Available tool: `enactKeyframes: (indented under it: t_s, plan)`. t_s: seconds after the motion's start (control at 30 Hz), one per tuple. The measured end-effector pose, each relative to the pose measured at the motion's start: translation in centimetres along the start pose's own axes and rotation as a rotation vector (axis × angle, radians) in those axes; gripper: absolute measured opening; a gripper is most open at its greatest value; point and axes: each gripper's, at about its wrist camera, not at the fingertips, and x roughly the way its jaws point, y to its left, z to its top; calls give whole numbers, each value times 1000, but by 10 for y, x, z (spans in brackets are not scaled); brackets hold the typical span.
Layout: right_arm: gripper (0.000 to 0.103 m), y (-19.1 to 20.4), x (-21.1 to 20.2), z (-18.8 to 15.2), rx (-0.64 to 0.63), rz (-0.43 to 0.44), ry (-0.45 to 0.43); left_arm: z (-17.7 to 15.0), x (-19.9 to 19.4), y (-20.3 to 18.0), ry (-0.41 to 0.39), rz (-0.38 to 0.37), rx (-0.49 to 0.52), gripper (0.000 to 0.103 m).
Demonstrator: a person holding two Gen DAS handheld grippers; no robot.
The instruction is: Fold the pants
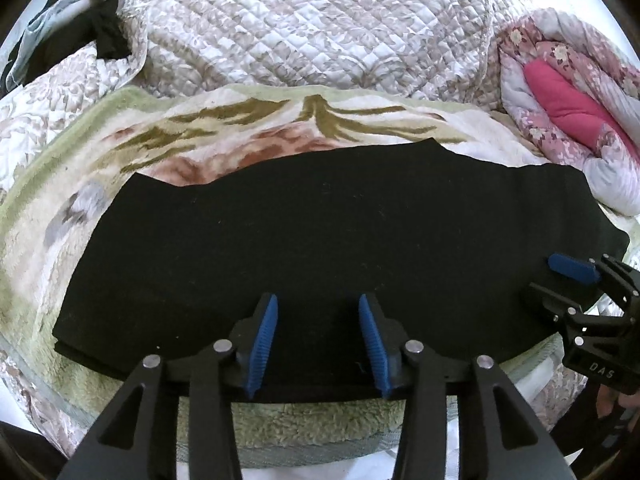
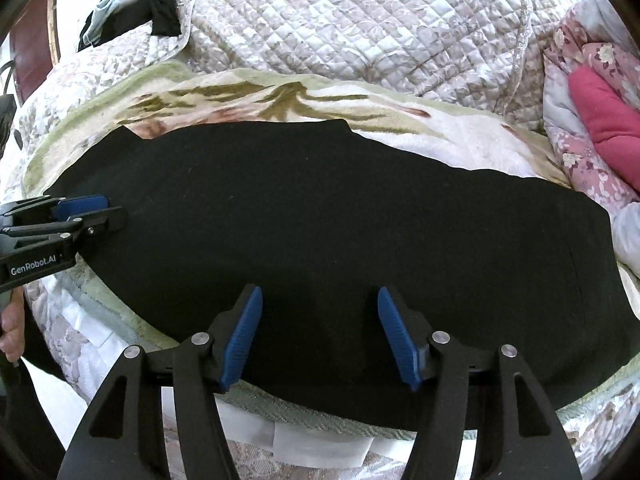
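Observation:
The black pants (image 1: 304, 232) lie flat, folded lengthwise into one long band, on a fleece blanket (image 1: 168, 132); they also show in the right wrist view (image 2: 320, 220). My left gripper (image 1: 318, 312) is open, hovering over the near edge of the pants with nothing between its blue pads. My right gripper (image 2: 320, 304) is open too, over the near edge further right, empty. In the left wrist view the right gripper (image 1: 560, 276) shows at the right end of the pants. In the right wrist view the left gripper (image 2: 96, 210) shows at the left.
A quilted bedspread (image 1: 304, 24) is bunched behind the blanket. A floral pink duvet with a red pillow (image 1: 568, 108) lies at the far right. Dark clothes (image 1: 80, 28) lie at the far left. The bed's front edge (image 2: 320, 440) runs just below my grippers.

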Motion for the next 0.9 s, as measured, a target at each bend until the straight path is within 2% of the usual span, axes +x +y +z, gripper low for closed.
enactKeyframes:
  t_s: [0.1,0.23,0.37,0.47,0.6,0.67,0.73,0.8,0.9]
  plan:
    - [61,2,-6,1,-14,-21,-21,0,-1,0,1,5,1,46]
    - [61,9,-15,-1,-21,9,-68,-2,-10,5,-21,22,-40,46]
    - [61,13,-4,-3,-28,37,-26,-8,-6,7,-6,34,-49,46]
    - [61,10,-9,1,-7,42,-55,-5,-9,6,-25,37,-38,46]
    - [61,3,-10,2,25,13,-57,-4,-8,21,-28,82,-101,46]
    - [61,-4,-3,0,47,3,-21,-5,-5,28,-16,81,-127,46]
    - [61,-6,-8,2,63,3,-40,-6,-6,23,-19,91,-109,46]
    - [61,-8,-12,3,75,-5,-60,-5,-8,22,-24,56,-115,46]
    - [61,-15,-7,2,109,-13,-33,-5,-8,20,-24,50,-112,46]
